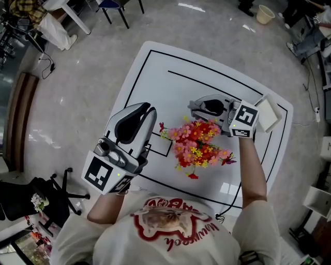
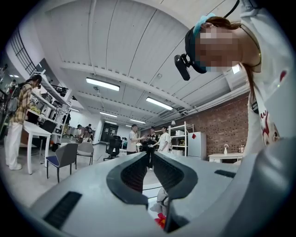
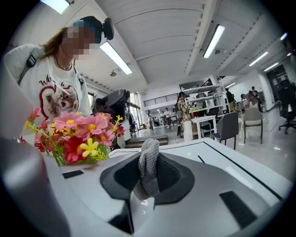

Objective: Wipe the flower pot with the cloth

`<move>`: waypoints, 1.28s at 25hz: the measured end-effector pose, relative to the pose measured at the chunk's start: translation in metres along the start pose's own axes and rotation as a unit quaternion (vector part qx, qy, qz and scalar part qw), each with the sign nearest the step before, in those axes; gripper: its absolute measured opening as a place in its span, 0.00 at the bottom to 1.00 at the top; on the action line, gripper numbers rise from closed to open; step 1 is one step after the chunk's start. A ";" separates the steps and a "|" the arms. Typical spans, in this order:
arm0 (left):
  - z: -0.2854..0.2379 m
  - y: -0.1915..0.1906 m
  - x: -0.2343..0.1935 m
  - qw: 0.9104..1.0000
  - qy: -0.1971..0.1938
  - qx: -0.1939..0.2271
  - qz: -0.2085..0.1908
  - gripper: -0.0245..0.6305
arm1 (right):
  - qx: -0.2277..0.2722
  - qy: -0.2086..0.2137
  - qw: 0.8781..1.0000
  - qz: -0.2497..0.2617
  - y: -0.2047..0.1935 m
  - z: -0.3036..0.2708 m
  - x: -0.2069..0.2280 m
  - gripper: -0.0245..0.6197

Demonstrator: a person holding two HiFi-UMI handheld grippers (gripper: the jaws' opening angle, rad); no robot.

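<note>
A bunch of pink, red and yellow flowers (image 1: 199, 147) stands in the middle of the white table (image 1: 170, 67) and hides its pot from above. My right gripper (image 1: 192, 106) lies just behind the flowers, pointing left. In the right gripper view it (image 3: 148, 157) is shut on a grey knitted cloth (image 3: 149, 171), with the flowers (image 3: 74, 134) close by at its left. My left gripper (image 1: 149, 109) hovers left of the flowers, shut and holding nothing. In the left gripper view, a red bloom (image 2: 161, 221) shows below its closed jaws (image 2: 149, 159).
A white block (image 1: 269, 115) lies by the table's right edge, behind my right hand. Black lines mark the tabletop. A black office chair (image 1: 57, 194) stands on the floor at lower left, a pale bucket (image 1: 265, 14) at the top. Several people stand far off.
</note>
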State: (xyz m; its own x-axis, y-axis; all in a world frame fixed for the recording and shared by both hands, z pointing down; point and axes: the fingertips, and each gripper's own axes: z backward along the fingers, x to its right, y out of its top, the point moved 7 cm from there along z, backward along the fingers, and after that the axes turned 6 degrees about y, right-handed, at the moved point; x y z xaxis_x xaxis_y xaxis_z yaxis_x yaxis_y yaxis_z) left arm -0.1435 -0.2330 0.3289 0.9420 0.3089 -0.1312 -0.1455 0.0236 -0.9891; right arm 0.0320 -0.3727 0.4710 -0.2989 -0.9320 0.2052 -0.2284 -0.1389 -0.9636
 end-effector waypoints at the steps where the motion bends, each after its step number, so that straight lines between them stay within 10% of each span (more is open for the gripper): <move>1: 0.002 -0.001 0.000 1.000 0.003 -0.002 -0.001 0.11 | 0.000 0.008 1.000 -0.005 -0.003 -0.004 0.000 0.14; 13: 0.016 -0.005 -0.003 1.000 0.022 -0.011 -0.003 0.11 | -0.026 0.108 0.994 -0.012 -0.020 -0.037 -0.007 0.14; 32: 0.012 0.002 0.005 1.000 -0.007 -0.004 -0.009 0.11 | -0.045 0.049 0.997 -0.038 -0.032 -0.012 -0.013 0.14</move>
State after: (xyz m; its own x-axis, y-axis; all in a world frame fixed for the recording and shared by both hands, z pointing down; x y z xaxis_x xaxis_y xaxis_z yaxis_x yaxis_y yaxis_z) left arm -0.1423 -0.2200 0.3267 0.9402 0.3215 -0.1127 -0.1265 0.0222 -0.9917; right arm 0.0320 -0.3522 0.5014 -0.3652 -0.8821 0.2977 -0.3358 -0.1734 -0.9258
